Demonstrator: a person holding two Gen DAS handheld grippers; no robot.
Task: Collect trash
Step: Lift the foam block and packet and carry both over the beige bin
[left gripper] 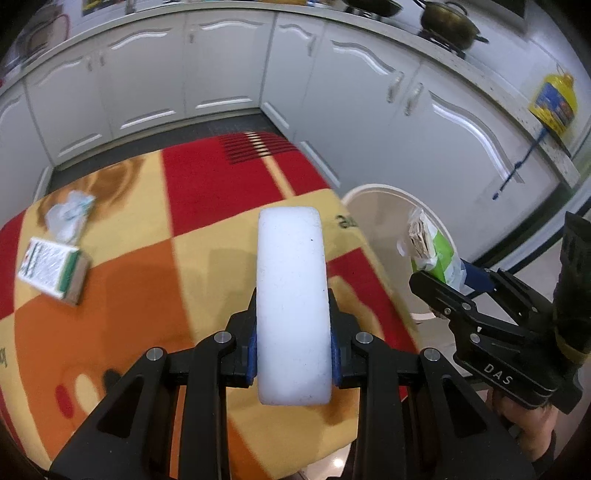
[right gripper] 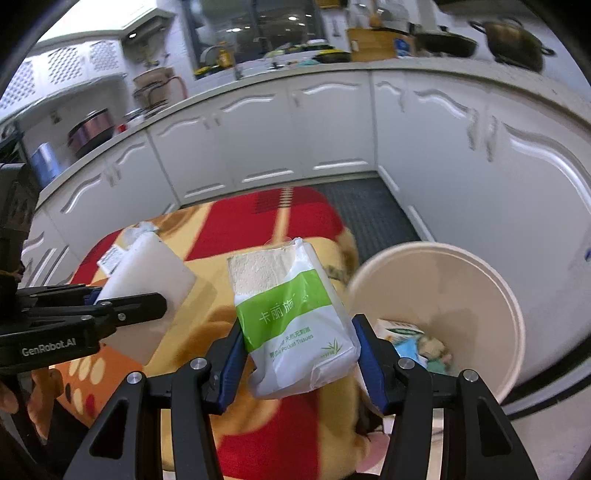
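While the tissue pack (right gripper: 295,317) sat clamped in the right gripper (right gripper: 299,354) just beside the bin (right gripper: 480,273), some trash already lay inside; left gripper (left gripper: 293,343) pinched a white block (left gripper: 291,295); a box (left gripper: 53,271) and wrapper (left gripper: 70,214) remained on the blanket (left gripper: 166,258).

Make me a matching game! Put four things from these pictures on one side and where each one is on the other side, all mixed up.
Things:
1. white block
2. tissue pack
3. green-edged box
4. brass pot

Places:
A. up on the kitchen counter
B. lying on the colourful cloth
C. between the left gripper's fingers
D. between the right gripper's fingers

Pairs: 1-C, 2-D, 3-B, 4-A
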